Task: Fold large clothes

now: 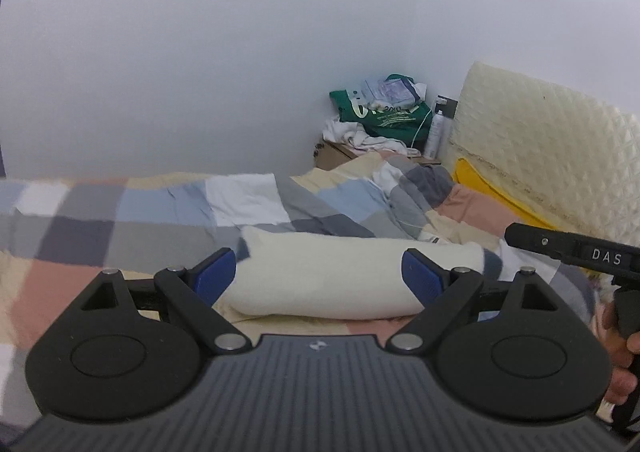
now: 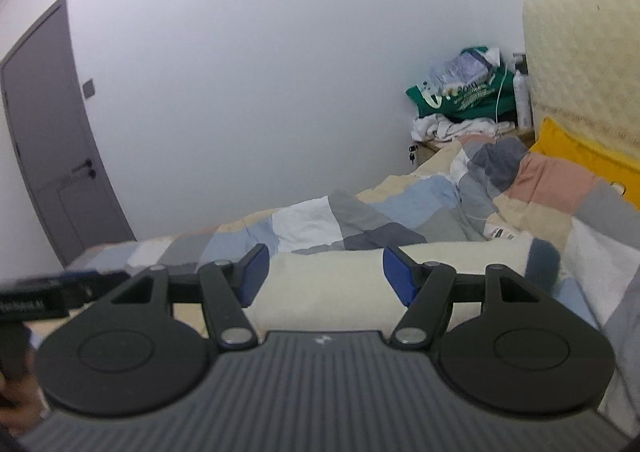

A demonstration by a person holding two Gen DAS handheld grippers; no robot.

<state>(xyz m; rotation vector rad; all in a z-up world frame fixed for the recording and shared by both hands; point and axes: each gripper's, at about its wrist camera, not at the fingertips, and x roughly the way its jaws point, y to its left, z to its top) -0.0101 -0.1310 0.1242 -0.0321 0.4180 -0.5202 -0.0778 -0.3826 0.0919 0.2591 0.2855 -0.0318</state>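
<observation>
One cream folded garment [image 1: 320,284], rolled, lying mid-bed on one checked quilt [image 1: 132,219]. Two grippers above it: left gripper [image 1: 318,278] jaws spread wide, empty; right gripper [image 2: 324,276] jaws partly apart, empty. One green bag [image 1: 384,111] beyond the far corner.

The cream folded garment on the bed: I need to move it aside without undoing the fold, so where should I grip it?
Probably by its two short ends, one gripper each, coming in from the sides. The cream folded garment lies as a long thick bundle across the checked bedcover; both the left gripper and right gripper are open.
</observation>
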